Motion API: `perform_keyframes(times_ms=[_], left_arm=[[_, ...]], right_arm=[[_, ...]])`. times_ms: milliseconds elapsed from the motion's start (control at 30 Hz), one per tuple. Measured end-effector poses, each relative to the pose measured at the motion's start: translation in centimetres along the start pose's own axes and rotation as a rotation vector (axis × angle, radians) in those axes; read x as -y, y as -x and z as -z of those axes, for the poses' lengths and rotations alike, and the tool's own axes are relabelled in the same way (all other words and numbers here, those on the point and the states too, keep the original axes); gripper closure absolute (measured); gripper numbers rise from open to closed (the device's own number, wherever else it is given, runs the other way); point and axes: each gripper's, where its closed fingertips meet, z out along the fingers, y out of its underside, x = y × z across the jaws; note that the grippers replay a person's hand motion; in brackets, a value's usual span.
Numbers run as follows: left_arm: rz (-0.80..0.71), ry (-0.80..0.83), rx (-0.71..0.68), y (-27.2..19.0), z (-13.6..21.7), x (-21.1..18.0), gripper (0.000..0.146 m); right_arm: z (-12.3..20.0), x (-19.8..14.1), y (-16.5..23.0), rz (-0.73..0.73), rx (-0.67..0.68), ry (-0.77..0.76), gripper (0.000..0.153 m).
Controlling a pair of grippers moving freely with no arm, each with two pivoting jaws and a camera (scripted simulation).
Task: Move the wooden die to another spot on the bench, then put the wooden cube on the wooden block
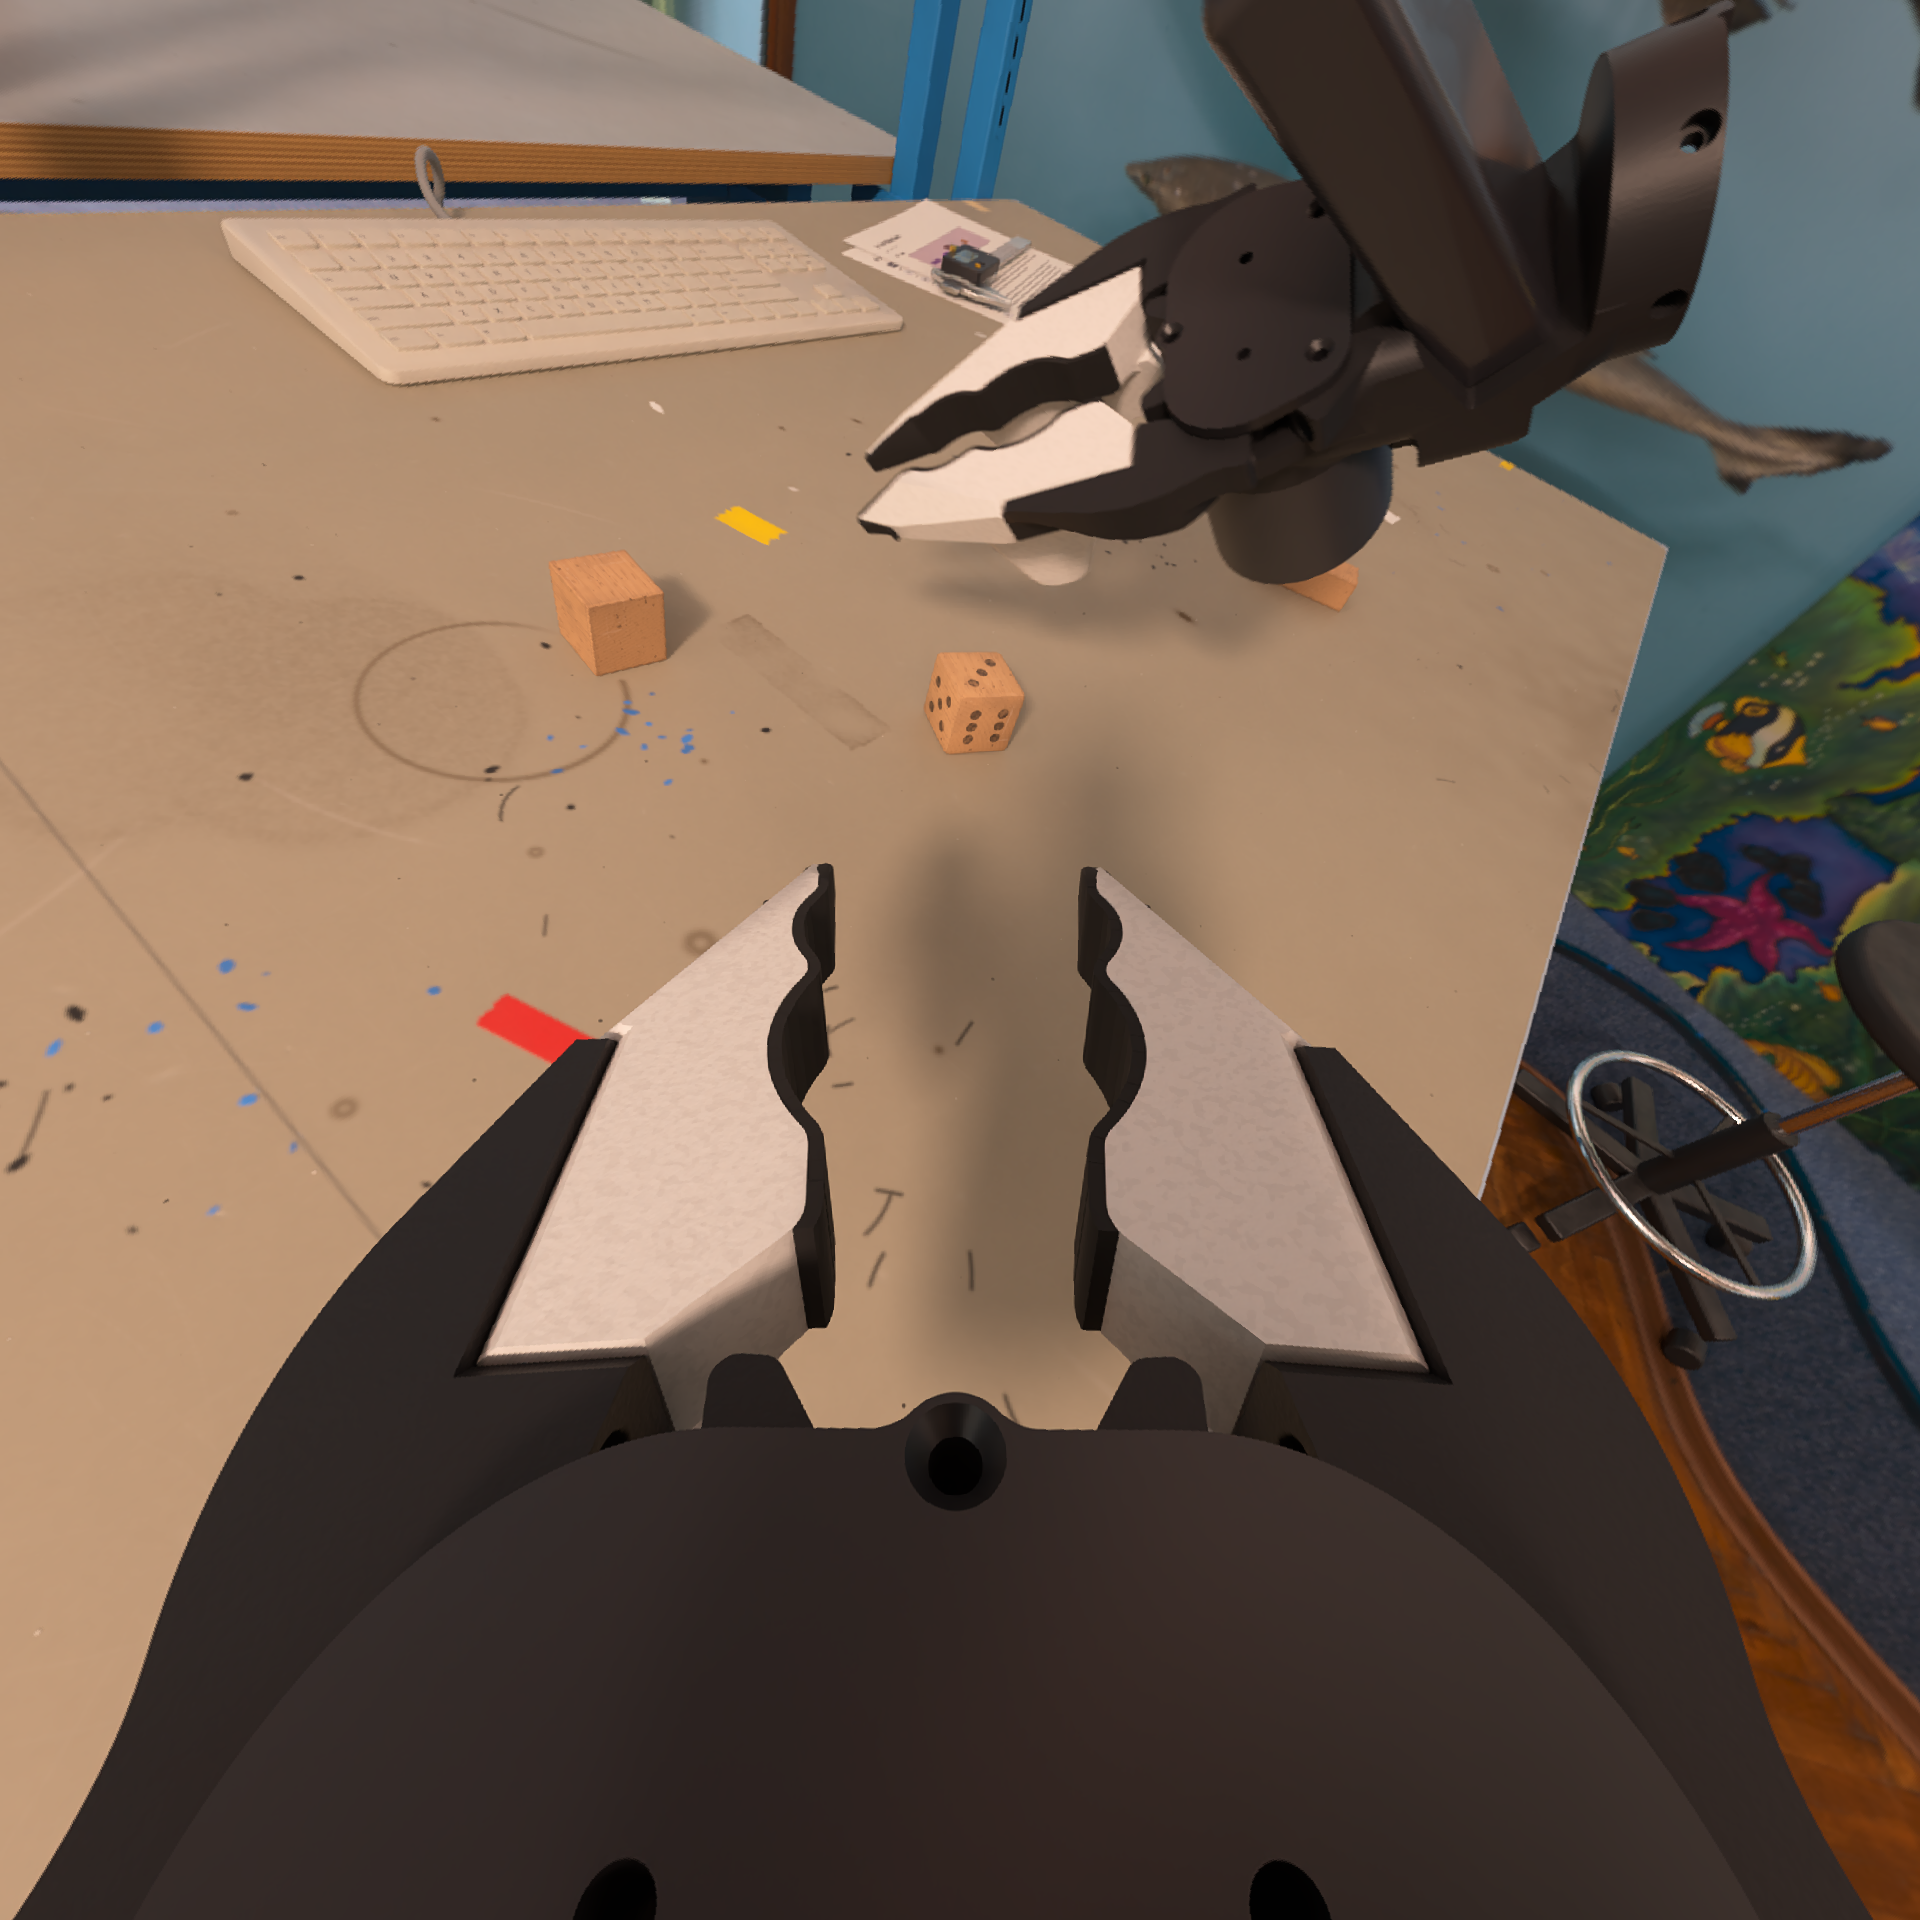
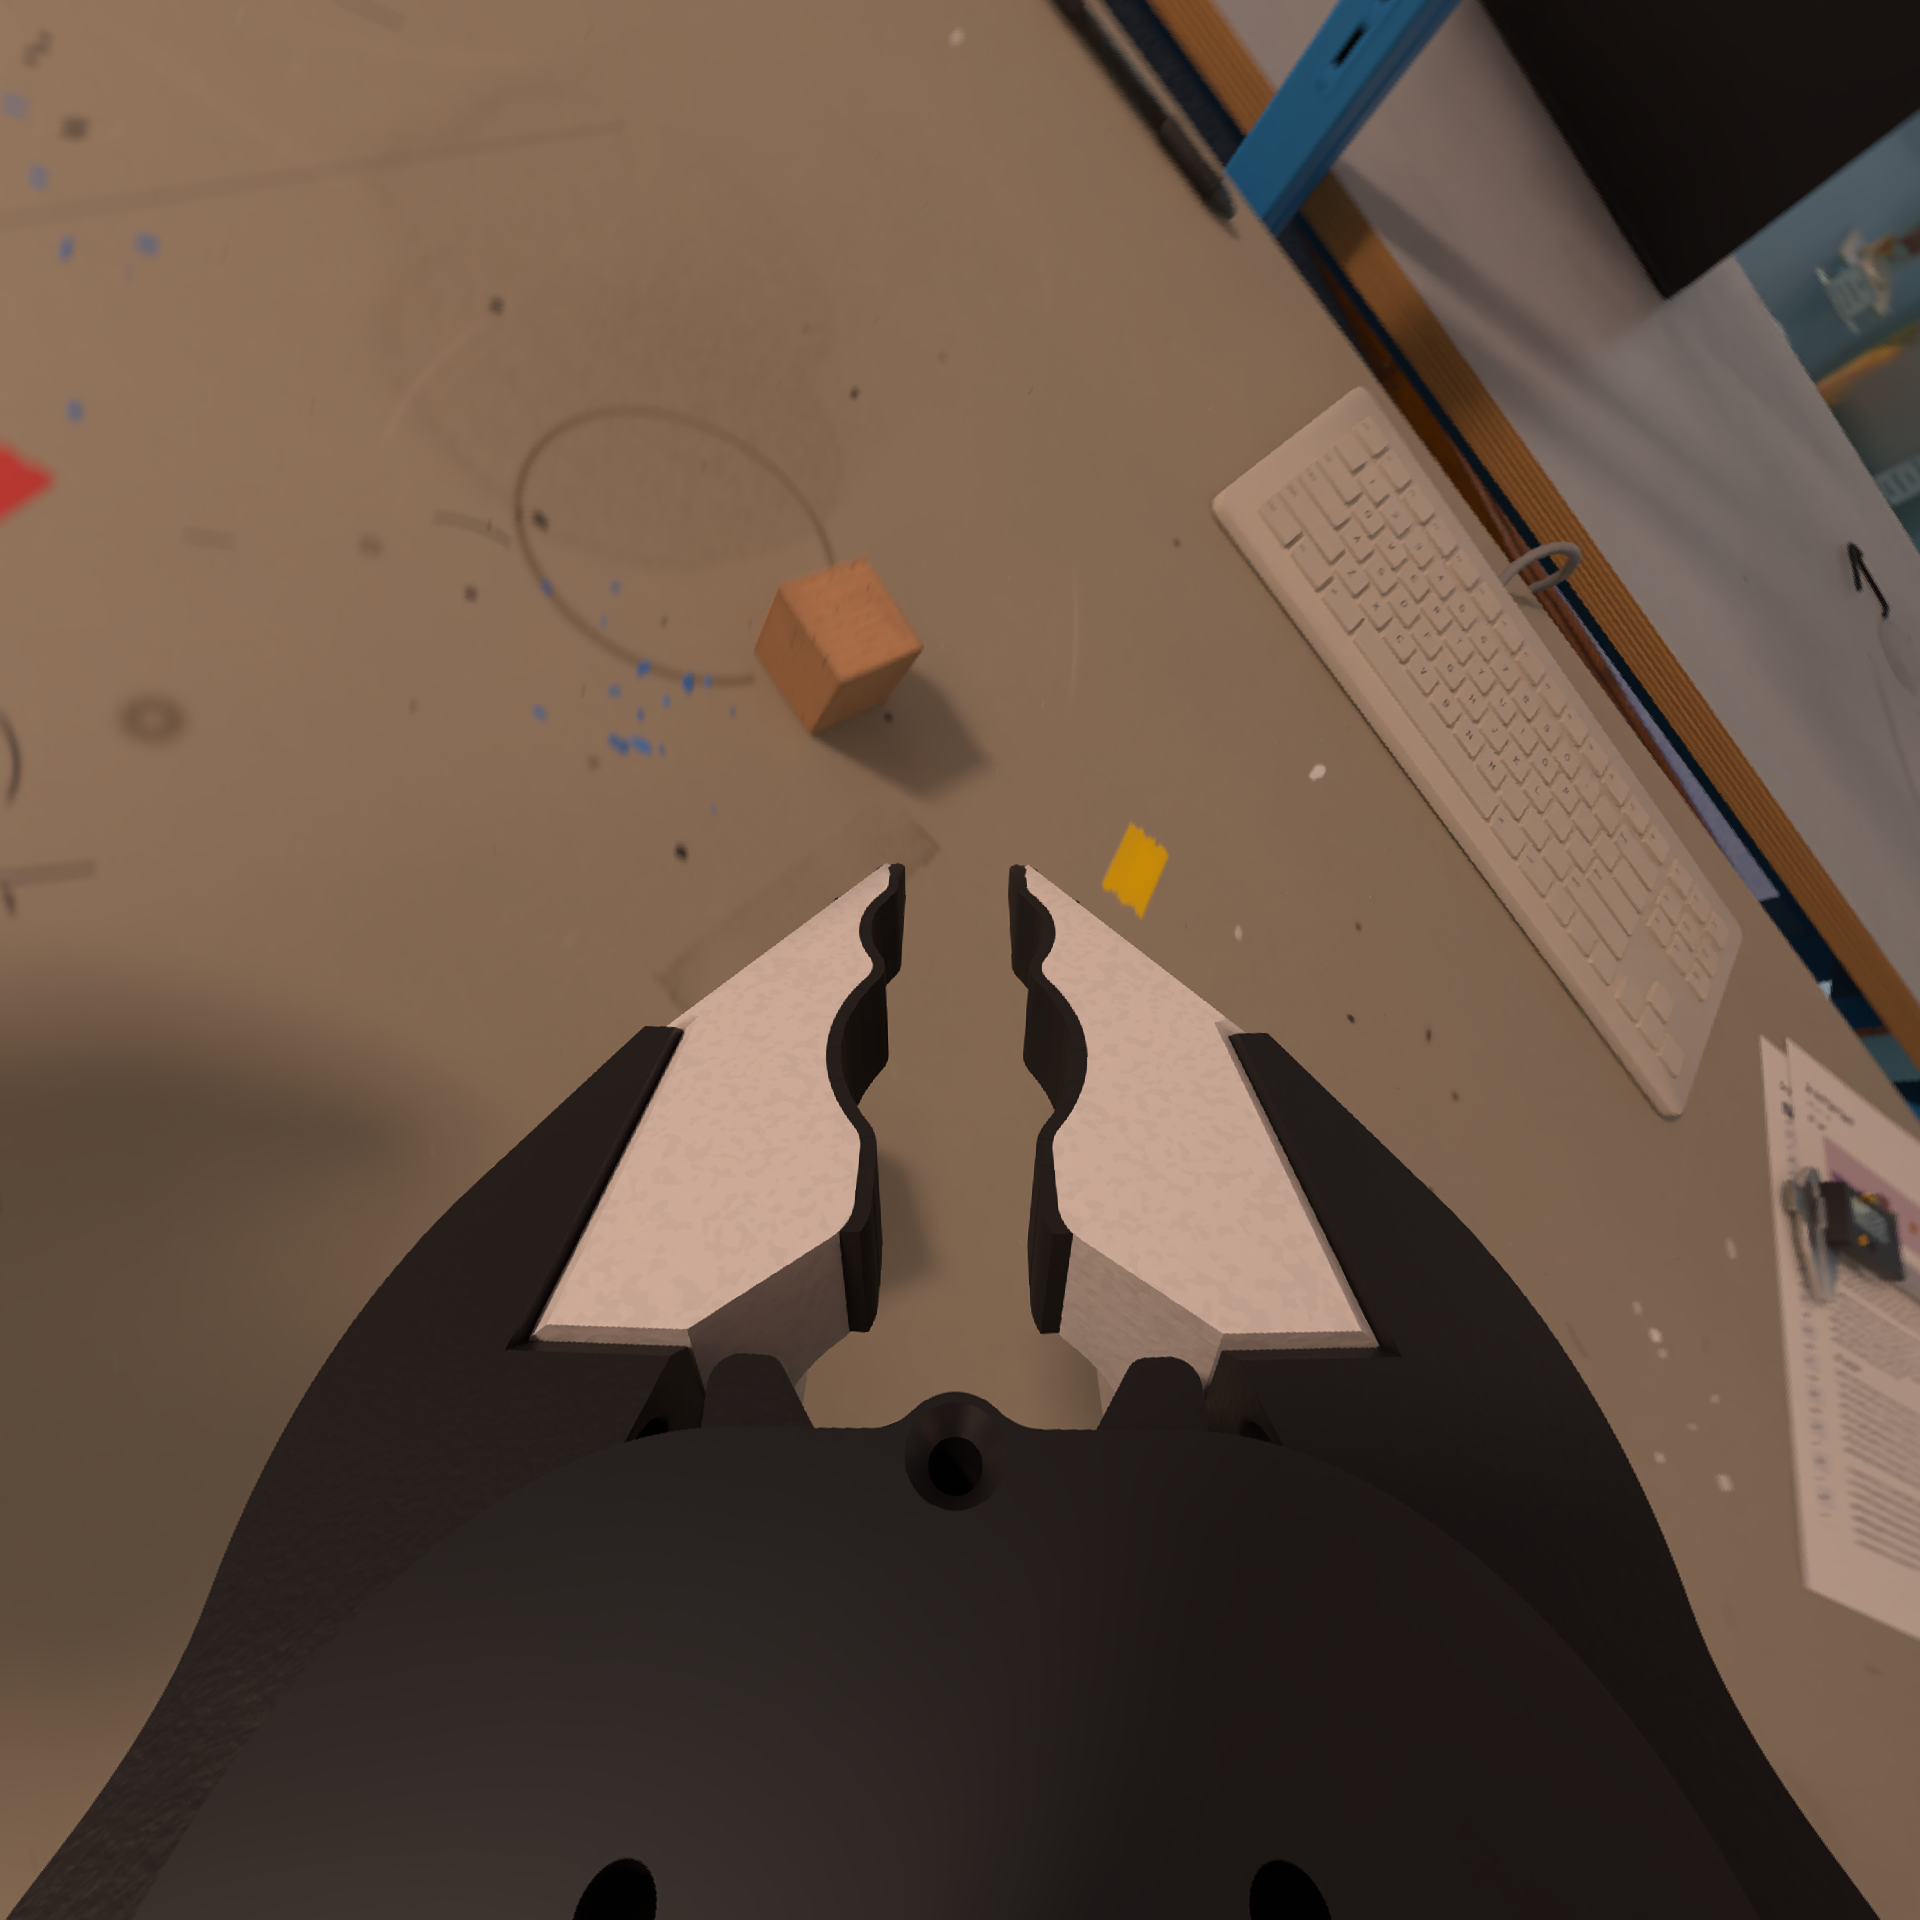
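Observation:
In the left wrist view the wooden die (image 1: 974, 702) sits on the tan bench (image 1: 312, 935), straight ahead of my left gripper (image 1: 956, 873), which is open, empty and a short way from it. The plain wooden cube (image 1: 608, 611) stands to the die's left. A corner of the wooden block (image 1: 1325, 587) shows behind the right gripper (image 1: 868, 488), which hovers over the bench at the far right. In the right wrist view my right gripper (image 2: 956, 868) is narrowly open and empty, with the cube (image 2: 836, 644) ahead and slightly left. The die does not show there.
A white keyboard (image 1: 561, 296) (image 2: 1475, 748) lies along the back edge. Papers with a small device (image 1: 961, 255) (image 2: 1849, 1299) lie beside it. Yellow tape (image 1: 750, 524) (image 2: 1135, 868) and red tape (image 1: 530, 1027) are stuck flat. The bench edge (image 1: 1558, 935) drops off at right.

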Motion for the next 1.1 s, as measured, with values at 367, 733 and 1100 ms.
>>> perform_keyframes(times_ms=[367,733,1100], left_arm=[[0.04,-0.068,-0.056,-0.5,0.4,-0.1,0.096],[0.043,-0.045,-0.063,-1.1,0.6,-1.1,0.094],[0.074,-0.057,-0.09,-1.3,0.3,-1.2,0.094]], right_arm=[[3.3,-5.5,5.3,0.054,0.455,0.209,0.088],[0.5,-8.0,5.1,0.002,0.527,0.421,0.077],[0.9,-8.2,4.9,-0.009,0.542,0.484,0.119]])
